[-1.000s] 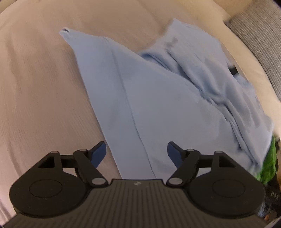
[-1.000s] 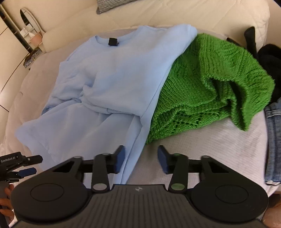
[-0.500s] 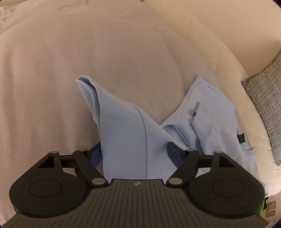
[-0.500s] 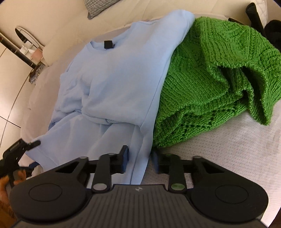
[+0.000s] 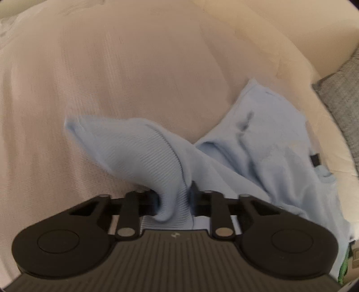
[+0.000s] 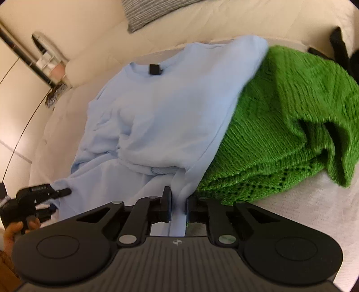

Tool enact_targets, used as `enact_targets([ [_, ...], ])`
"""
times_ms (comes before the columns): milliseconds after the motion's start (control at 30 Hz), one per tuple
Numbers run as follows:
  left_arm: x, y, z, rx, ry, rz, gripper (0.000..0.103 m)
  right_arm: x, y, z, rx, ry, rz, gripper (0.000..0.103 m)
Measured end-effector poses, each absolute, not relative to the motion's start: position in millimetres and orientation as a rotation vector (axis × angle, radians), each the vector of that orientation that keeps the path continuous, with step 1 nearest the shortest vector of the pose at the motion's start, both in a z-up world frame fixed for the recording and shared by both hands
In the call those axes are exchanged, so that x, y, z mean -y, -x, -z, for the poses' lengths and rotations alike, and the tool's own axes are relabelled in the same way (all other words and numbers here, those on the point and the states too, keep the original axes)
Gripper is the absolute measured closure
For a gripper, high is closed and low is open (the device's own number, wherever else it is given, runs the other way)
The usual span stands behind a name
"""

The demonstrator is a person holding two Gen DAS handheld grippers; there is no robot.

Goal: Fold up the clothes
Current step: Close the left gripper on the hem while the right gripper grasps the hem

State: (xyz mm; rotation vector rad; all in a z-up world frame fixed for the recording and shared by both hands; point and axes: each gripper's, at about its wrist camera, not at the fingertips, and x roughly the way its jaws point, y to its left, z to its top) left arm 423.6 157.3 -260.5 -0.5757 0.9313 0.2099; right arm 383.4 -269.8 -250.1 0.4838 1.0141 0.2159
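A light blue sweatshirt [image 6: 168,107] lies spread on the bed, its black neck label at the far end. My right gripper [image 6: 178,206] is closing, and its jaws pinch the sweatshirt's near right hem edge. The ribbed hem corner of the sweatshirt [image 5: 139,152] is bunched between the jaws of my left gripper [image 5: 174,202], which is closing too. In the right wrist view the left gripper [image 6: 56,193] shows at the far left, held by a hand [image 6: 11,233], on the hem's other corner. The sweatshirt's right side rests against a green knit sweater [image 6: 291,112].
The pale bedspread [image 5: 112,78] stretches away to the left of the sweatshirt. A grey striped pillow [image 6: 143,11] lies at the head of the bed. Dark clothes [image 6: 341,45] sit beyond the green sweater. A small shelf with a mirror [image 6: 44,51] stands at the left bedside.
Both grippers went from open to closed on the sweatshirt's hem. The left one moved across to the hem corner, which now stands bunched and lifted. The right gripper edged forward onto the hem edge.
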Motion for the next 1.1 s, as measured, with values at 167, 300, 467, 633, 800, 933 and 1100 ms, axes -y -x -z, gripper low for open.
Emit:
enact_targets([
  [167,-152.7,-368.9,198.3,-0.841,0.572,-0.154,0.088,280.6,-380.7,194.8,-1.055,-0.507,-0.279,0.097],
  [300,-155.8,-315.5,140.3,-0.727,0.588,-0.147,0.088,283.5,-380.0,144.6,-1.079,-0.492,-0.387,0.098],
  [467,-180.6,-235.0,70.2,-0.555,0.625,-0.178,0.089,271.1,-349.6,104.6,-0.982,-0.513,-0.513,0.098],
  [633,-214.5,-128.7,2.8,-0.388,0.639,-0.252,0.089,243.2,-314.6,56.3,-0.869,-0.546,-0.666,0.098],
  [800,-261.7,11.4,-66.3,-0.250,0.621,-0.375,0.089,204.7,-265.6,4.8,-0.782,-0.574,-0.837,0.098],
  [933,-294.1,116.4,-114.3,-0.208,0.603,-0.490,0.088,160.6,-215.1,-32.9,-0.716,-0.583,-1.003,0.099],
  [1100,-336.6,221.3,-147.9,-0.214,0.537,-0.639,0.088,77.3,-167.7,-38.2,-0.870,-0.566,-1.075,0.098],
])
